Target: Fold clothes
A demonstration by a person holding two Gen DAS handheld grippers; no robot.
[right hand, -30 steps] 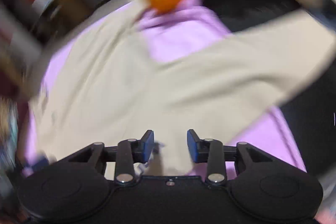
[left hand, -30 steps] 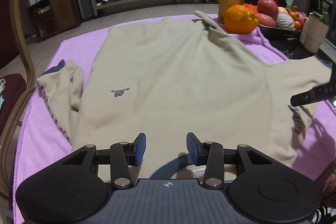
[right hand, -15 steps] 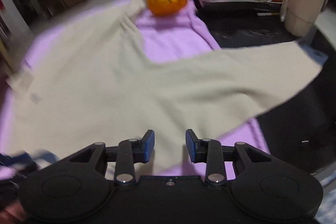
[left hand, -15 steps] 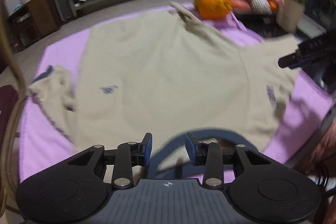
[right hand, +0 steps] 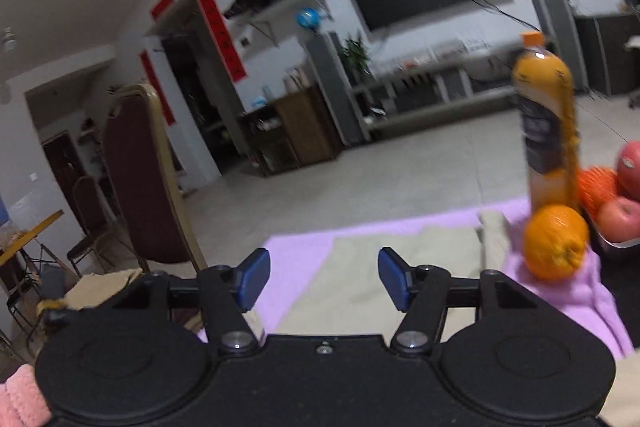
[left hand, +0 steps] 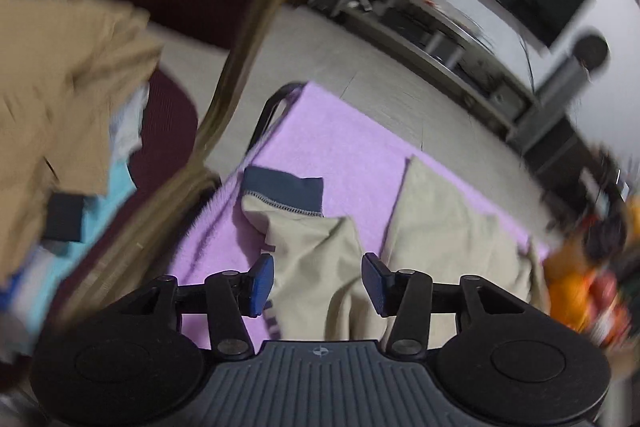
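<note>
A beige sweater (left hand: 444, 227) lies spread on a purple cloth (left hand: 340, 143) on the table. Its left sleeve (left hand: 312, 251), with a navy cuff (left hand: 284, 187), lies bent between the fingers of my open, empty left gripper (left hand: 318, 283), which hovers just above it. The view is tilted and blurred. In the right wrist view the sweater (right hand: 384, 275) shows low beyond my right gripper (right hand: 324, 277), which is open, empty and raised, pointing across the room.
An orange (right hand: 556, 247), a juice bottle (right hand: 546, 131) and a fruit tray (right hand: 616, 203) stand at the table's far right. A maroon chair (right hand: 136, 187) stands at the left. A pile of clothes (left hand: 60, 115) lies left of the table.
My left gripper has swung left, from the sweater's hem to its left sleeve. My right gripper has lifted and tilted up, so it now looks across the room. Both stay open.
</note>
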